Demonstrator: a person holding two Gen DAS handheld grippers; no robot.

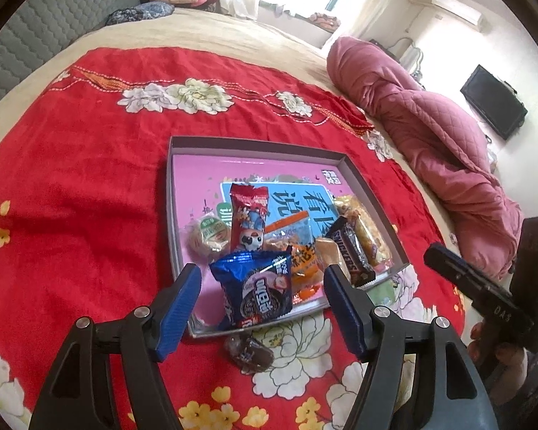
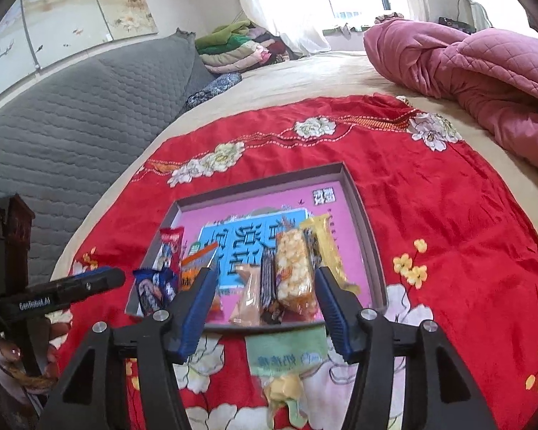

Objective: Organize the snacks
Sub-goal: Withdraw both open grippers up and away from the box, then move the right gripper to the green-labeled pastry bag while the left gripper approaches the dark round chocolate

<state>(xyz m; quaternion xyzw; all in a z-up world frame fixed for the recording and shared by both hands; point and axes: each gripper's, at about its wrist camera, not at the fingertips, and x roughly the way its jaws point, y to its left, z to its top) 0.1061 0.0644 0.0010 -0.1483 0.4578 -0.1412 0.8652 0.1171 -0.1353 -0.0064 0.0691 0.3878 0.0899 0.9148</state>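
Blue-padded and spread with nothing between them, the left gripper (image 1: 262, 304) and right gripper (image 2: 262, 308) both hang over the near edge of the tray (image 1: 254, 145), where most snacks already lie. Nearest, a brown sweet (image 1: 249, 353) and a green packet (image 2: 287, 358) sit on the red cloth (image 1: 89, 179) just outside it. To do this well, I would lower onto each one squarely, pinch its middle, and set it in the bare pink far half.
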